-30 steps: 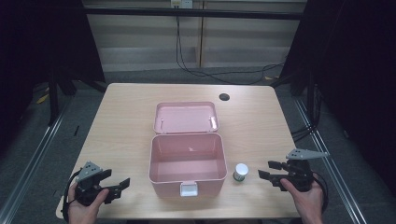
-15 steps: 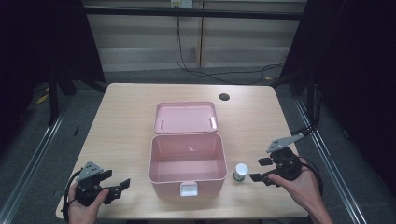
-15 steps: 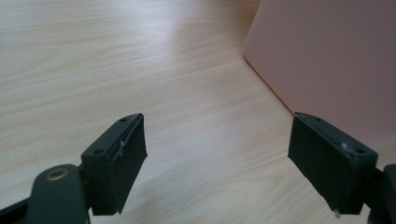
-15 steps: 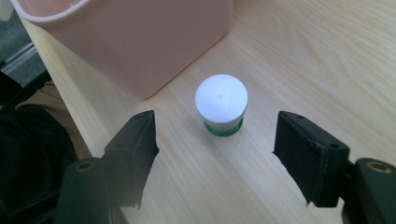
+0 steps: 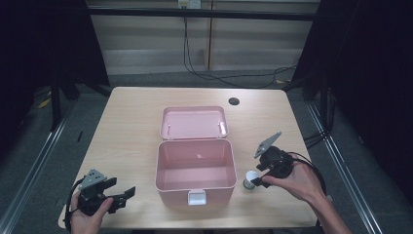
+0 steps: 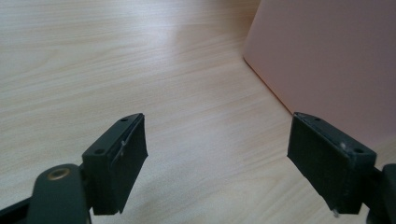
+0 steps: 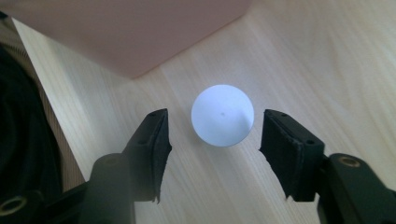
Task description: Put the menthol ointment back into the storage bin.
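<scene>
My right gripper hangs tipped down over the small white-capped bottle, which stands on the table just beside the pink box at the box's 3 o'clock; in the right gripper view the white cap sits between my two pads with bare wood showing on both sides, the jaws having just been closing yet not pressing on it. My left gripper rests spread wide with nothing between its jaws near the table's front edge, at the box's 8 o'clock. Open tabletop lies from the bottle toward 3 o'clock up to the right edge.
</scene>
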A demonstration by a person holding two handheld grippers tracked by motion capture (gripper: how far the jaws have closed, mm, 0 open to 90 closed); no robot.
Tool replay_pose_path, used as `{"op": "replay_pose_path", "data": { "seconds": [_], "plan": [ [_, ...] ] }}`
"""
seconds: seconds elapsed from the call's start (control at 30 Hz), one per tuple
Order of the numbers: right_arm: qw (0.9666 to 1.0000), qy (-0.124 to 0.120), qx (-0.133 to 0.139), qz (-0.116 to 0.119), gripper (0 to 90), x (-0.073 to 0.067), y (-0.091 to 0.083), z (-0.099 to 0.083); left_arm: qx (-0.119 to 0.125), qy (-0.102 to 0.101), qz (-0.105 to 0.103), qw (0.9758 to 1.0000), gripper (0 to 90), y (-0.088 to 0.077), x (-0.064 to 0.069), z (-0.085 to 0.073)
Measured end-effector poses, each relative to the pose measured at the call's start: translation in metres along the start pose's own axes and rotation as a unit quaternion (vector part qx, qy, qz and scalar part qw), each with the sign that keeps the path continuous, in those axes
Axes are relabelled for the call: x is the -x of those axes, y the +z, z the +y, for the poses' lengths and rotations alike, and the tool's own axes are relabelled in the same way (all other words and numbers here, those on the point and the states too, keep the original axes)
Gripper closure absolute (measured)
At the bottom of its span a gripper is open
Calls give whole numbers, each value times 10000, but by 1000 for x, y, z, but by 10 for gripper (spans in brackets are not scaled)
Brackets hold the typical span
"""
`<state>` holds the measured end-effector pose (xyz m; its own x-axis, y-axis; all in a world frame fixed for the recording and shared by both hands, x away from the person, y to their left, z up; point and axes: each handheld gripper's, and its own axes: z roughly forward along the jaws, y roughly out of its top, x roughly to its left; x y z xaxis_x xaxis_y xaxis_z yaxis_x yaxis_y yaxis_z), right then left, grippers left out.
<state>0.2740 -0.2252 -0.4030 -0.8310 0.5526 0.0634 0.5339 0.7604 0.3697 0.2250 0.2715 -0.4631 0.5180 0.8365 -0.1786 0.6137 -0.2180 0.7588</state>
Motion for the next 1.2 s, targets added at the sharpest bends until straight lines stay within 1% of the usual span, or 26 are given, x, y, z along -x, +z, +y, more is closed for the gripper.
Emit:
{"op": "replay_pose_path", "data": {
  "seconds": [0.07, 0.1, 0.2, 0.23, 0.3, 0.33, 0.43, 0.47, 0.5, 0.53, 0.57, 0.6, 0.63, 0.67, 0.83, 0.9, 0.93, 0.97, 1.0, 1.07, 1.1, 1.13, 1.2],
  "plan": [
    [9999, -88, -122, 34, 438, 2, 3, 2, -9, 1, 8, 10000, 196, 0, 0, 0],
    [9998, -74, -179, 86, 438, 3, 5, 4, -14, 1, 10, 10000, 196, 1, 0, 0],
    [9991, -260, -304, 124, 439, 6, 8, 8, -19, 0, 1, 10000, 197, 1, 1, 0],
    [9985, -359, -383, 132, 446, 6, 9, 9, -27, -1, 0, 10000, 198, 1, 0, 0],
    [9975, -471, -524, 66, 446, 5, 10, 13, -15, -24, -9, 10000, 198, 1, 0, 0],
    [9970, -530, -555, 120, 446, 6, 11, 15, -13, -26, -6, 10000, 199, 1, 0, 0],
    [9952, -612, -753, 118, 444, 8, 15, 18, -33, -32, -16, 10000, 199, 1, 0, 0],
    [9946, -636, -800, 195, 442, 9, 16, 19, -36, -32, -18, 10000, 199, 1, 0, 0],
    [9941, -592, -872, 266, 437, 11, 17, 20, -52, -40, -27, 10000, 199, 1, -1, 0],
    [9931, -583, -973, 290, 436, 11, 19, 22, -57, -46, -22, 10000, 199, 1, -1, 0],
    [9920, -636, -1045, 301, 436, 11, 20, 23, -62, -34, -10, 10000, 198, 1, -1, 0],
    [9915, -675, -1056, 349, 420, 11, 22, 24, -66, -33, -13, 10000, 199, 1, -1, 0],
    [9913, -658, -1087, 331, 433, 11, 24, 25, -69, -26, -16, 10000, 199, 1, -1, 0],
    [9906, -707, -1146, 259, 447, 10, 25, 27, -71, -23, -20, 10000, 198, 1, -1, 0],
    [9857, -893, -1415, 188, 446, 10, 32, 32, -82, -15, -23, 10000, 199, 1, -1, 0],
    [9850, -948, -1428, 187, 467, 10, 33, 34, -74, -35, -25, 10000, 199, 1, -1, 0],
    [9850, -948, -1428, 187, 467, 10, 33, 34, -74, -35, -25, 10000, 199, 1, -1, 0],
    [9847, -987, -1418, 235, 467, 10, 34, 34, -77, -36, -27, 10000, 199, 1, -1, 0],
    [9842, -993, -1448, 219, 467, 10, 35, 34, -76, -40, -20, 10000, 199, 1, -1, 0],
    [9820, -1038, -1564, 220, 477, 10, 40, 34, -84, -37, -26, 10000, 199, 1, -1, 0],
    [9818, -1053, -1569, 205, 480, 10, 41, 35, -80, -31, -19, 10000, 199, 1, -1, 0],
    [9823, -1013, -1563, 216, 500, 10, 42, 35, -81, -24, -5, 10000, 199, 1, -1, 0],
    [9828, -1025, -1517, 224, 503, 11, 43, 36, -112, -7, 7, 9999, 199, 2, -1, -1]
  ]
}}
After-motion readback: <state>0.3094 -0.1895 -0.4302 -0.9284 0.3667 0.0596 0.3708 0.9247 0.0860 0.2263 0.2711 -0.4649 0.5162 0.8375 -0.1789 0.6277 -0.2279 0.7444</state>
